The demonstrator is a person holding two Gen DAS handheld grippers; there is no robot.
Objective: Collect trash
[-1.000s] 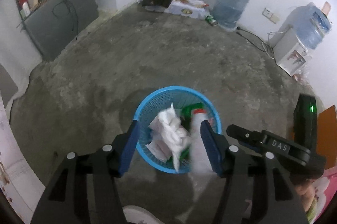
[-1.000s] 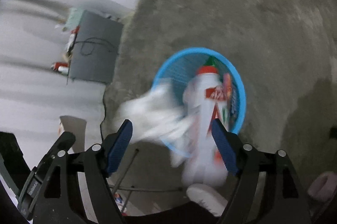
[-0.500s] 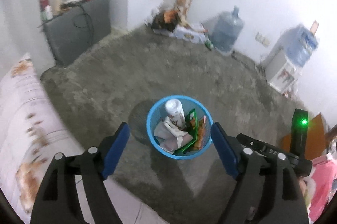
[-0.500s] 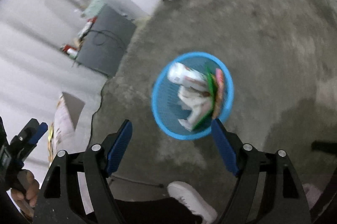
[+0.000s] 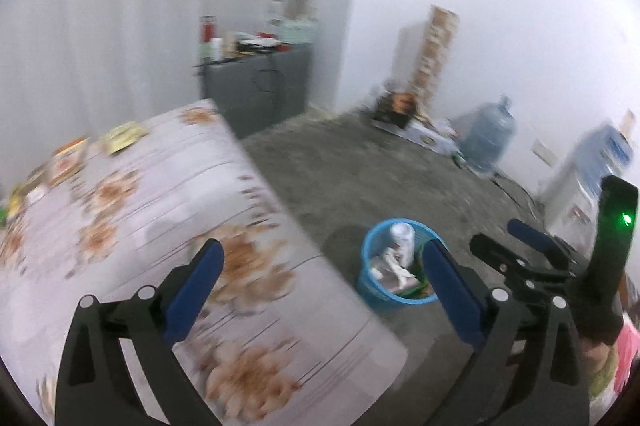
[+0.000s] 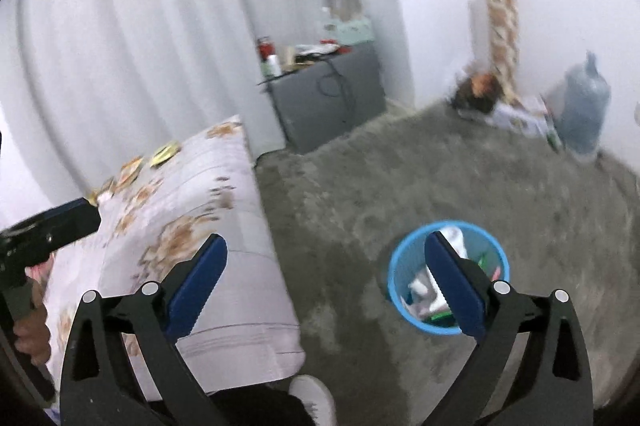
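Observation:
A blue plastic basket [image 5: 370, 284] stands on the concrete floor and holds a white bottle [image 5: 402, 236], crumpled white paper and green and red wrappers. It also shows in the right wrist view [image 6: 400, 290]. My left gripper [image 5: 322, 278] is open and empty, raised above the edge of a floral-cloth table [image 5: 160, 226]. My right gripper [image 6: 326, 276] is open and empty, high above the floor to the left of the basket. Several yellow and orange wrappers [image 5: 122, 137] lie at the table's far end, also in the right wrist view [image 6: 164, 151].
A grey cabinet [image 6: 328, 97] with clutter on top stands by the curtain. A water jug [image 6: 584, 113] and boxes [image 5: 416, 129] sit at the far wall. A water dispenser [image 5: 588, 173] is at the right. My shoe [image 6: 314, 398] is near the table's corner.
Both grippers rose and pulled back from the basket toward the table. The bottle and paper that were dropping a second ago now lie in the basket. The table has come into view.

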